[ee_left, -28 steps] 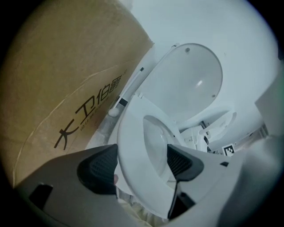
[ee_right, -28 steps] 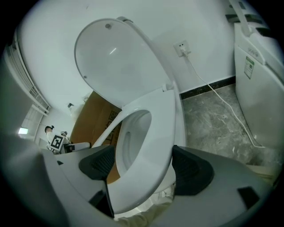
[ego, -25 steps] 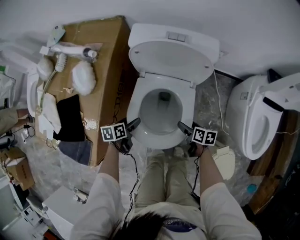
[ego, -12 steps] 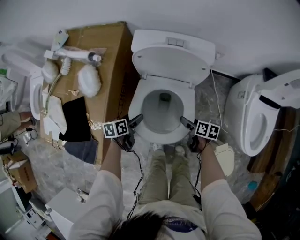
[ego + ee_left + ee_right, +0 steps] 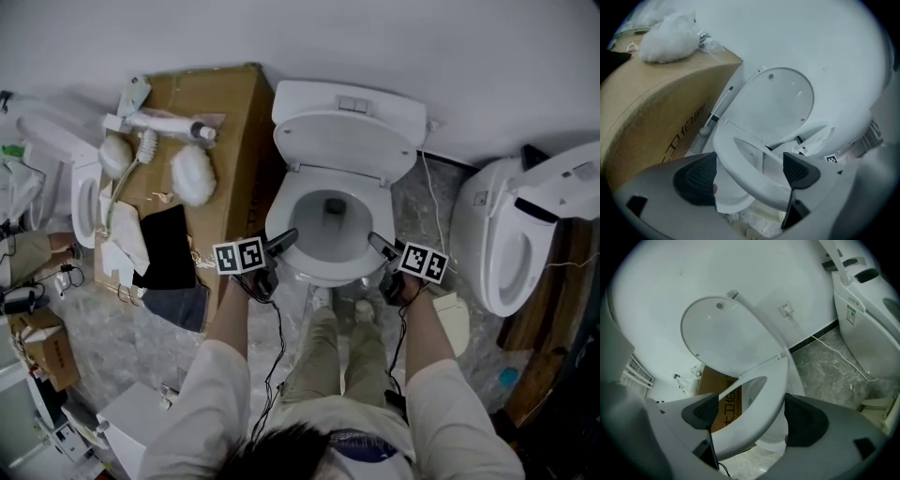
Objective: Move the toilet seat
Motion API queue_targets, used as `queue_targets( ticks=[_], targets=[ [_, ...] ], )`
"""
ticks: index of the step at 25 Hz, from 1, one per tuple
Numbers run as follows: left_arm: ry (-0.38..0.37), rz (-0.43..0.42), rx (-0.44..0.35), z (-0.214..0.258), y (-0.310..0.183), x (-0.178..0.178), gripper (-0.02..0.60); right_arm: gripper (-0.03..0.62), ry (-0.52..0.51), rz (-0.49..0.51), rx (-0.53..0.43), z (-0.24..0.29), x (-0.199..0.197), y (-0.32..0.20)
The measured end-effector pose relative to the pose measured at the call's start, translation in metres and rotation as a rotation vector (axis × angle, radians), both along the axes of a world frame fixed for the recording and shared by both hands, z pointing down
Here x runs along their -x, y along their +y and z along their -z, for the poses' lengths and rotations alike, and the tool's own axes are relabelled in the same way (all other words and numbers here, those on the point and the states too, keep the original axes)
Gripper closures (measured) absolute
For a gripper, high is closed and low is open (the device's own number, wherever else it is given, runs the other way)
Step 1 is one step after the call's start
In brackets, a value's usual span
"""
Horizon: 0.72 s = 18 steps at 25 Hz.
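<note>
The white toilet seat [image 5: 287, 217] rings the bowl, and the lid [image 5: 345, 141] stands up against the tank. My left gripper [image 5: 285, 238] is at the seat's front left and my right gripper [image 5: 377, 245] at its front right. In the left gripper view the seat [image 5: 740, 161] runs between the left gripper's [image 5: 747, 173] opening jaws, slanting above the bowl, and the pads do not press on it. In the right gripper view the seat [image 5: 764, 399] also lies between the right gripper's [image 5: 750, 416] opening jaws with a gap at the pads.
A cardboard box [image 5: 211, 112] with a brush and white fluffy pads [image 5: 194, 175] stands left of the toilet. Another toilet [image 5: 511, 234] stands at the right, with a cable [image 5: 429, 187] on the floor between. The person's legs [image 5: 337, 347] are right in front of the bowl.
The whole head view has drifted a little. Both grippers stay at the front sides of the seat.
</note>
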<state>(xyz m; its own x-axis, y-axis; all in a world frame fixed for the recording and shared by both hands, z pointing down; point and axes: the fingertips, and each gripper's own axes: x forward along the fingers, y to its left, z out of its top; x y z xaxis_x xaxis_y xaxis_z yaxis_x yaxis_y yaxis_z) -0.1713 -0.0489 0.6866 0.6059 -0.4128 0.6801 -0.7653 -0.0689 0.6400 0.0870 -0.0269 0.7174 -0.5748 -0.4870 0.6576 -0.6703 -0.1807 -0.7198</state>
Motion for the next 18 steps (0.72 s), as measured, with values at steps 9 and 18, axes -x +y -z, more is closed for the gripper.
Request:
queue_targets(
  ticks=[9,18],
  targets=[
    [0.029,0.032,-0.033,0.031,-0.023,-0.007,0.156,0.135,-0.044,-0.072,-0.046,0.030,-0.008,-0.020],
    [0.100,0.150,-0.054,0.055,-0.053,-0.009,0.140,0.121,-0.095,-0.156,-0.101,0.055,-0.014,-0.041]
  ],
)
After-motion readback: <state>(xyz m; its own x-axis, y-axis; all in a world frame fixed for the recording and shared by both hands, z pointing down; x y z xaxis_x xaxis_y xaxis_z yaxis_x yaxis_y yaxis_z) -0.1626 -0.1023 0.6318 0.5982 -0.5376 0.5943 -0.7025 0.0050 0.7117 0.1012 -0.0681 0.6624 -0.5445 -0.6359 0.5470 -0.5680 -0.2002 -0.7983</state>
